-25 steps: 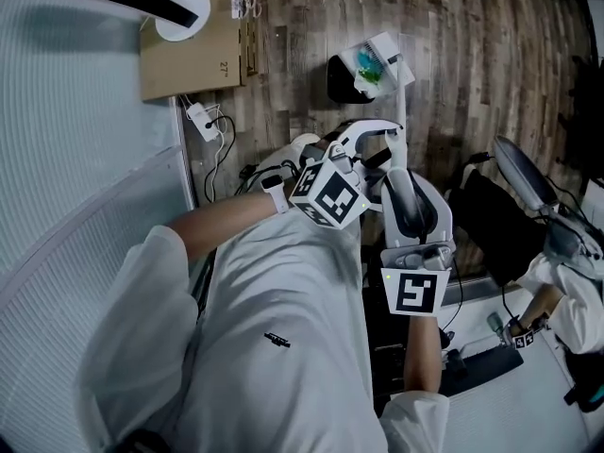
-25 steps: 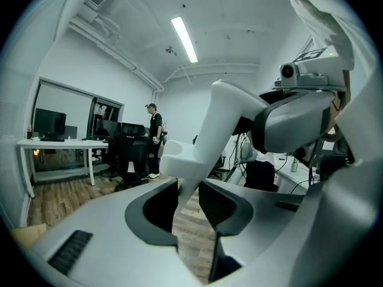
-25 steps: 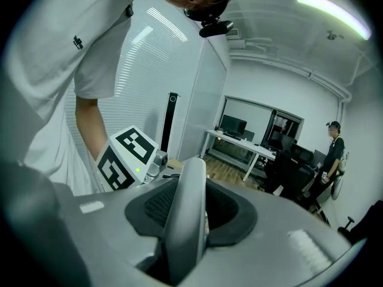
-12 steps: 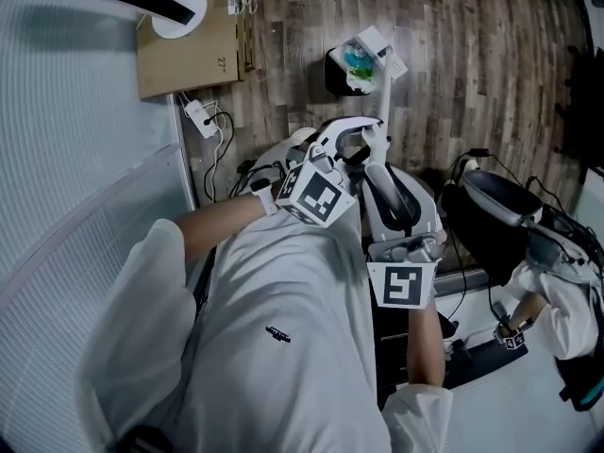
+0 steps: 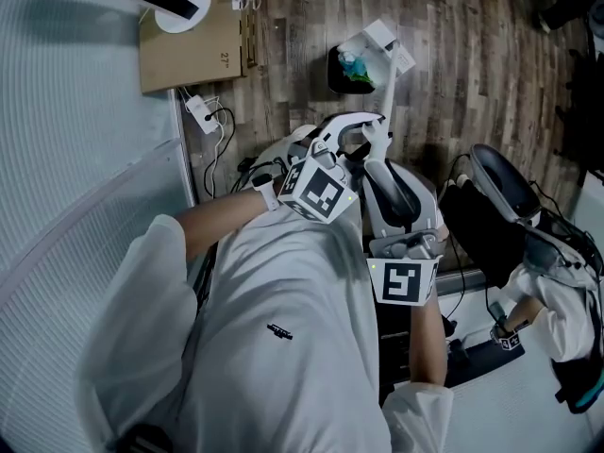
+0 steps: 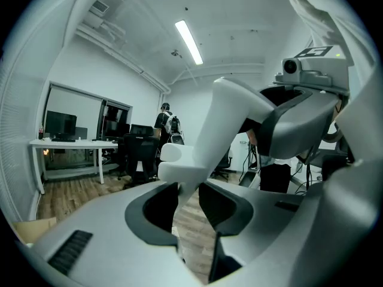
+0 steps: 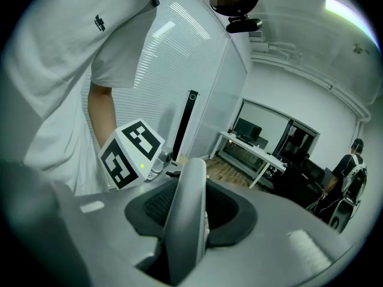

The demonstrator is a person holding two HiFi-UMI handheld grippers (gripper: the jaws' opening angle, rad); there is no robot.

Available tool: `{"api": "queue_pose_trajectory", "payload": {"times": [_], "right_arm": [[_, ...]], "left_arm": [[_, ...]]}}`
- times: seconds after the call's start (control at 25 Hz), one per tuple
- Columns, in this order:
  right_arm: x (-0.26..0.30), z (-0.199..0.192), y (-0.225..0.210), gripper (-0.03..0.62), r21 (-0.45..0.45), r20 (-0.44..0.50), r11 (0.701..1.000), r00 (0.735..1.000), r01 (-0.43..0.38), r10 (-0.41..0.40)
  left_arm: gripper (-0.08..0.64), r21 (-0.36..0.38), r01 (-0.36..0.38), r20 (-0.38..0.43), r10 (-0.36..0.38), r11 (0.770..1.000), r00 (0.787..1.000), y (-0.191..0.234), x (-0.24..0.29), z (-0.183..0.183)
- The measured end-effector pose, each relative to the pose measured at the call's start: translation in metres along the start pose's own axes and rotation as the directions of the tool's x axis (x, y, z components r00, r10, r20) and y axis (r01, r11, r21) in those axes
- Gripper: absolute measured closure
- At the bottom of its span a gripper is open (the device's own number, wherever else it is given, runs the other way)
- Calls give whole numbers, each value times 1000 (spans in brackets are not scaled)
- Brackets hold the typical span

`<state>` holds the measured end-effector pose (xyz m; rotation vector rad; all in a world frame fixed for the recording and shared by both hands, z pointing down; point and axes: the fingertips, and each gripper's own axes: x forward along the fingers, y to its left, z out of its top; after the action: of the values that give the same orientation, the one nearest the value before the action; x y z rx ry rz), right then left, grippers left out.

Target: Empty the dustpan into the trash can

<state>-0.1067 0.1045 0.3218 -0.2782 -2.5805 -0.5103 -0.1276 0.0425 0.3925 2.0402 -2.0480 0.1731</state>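
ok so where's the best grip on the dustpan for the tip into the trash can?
The long white handle, near end, from the person's side: a slim bar that fits between jaws, while the pan sits far out by the black trash can. Left gripper and right gripper clamp it there.

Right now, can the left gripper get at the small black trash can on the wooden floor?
Probably not: the left gripper is shut on the long white dustpan handle, and the trash can stands at the handle's far end, partly under the white dustpan.
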Motion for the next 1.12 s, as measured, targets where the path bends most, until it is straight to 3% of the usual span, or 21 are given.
{"api": "queue_pose_trajectory", "payload": {"times": [0.52,1.12], "right_arm": [[-10,12,-8,460,15,11,999,999,31,-31],[-14,27,2,460,-107,26,994,1000,7,-4]], "left_arm": [[448,39,26,19,-27,999,999,-4,-1,19],[449,73,-13,77,7,997,997,-3,-15,33]]}}
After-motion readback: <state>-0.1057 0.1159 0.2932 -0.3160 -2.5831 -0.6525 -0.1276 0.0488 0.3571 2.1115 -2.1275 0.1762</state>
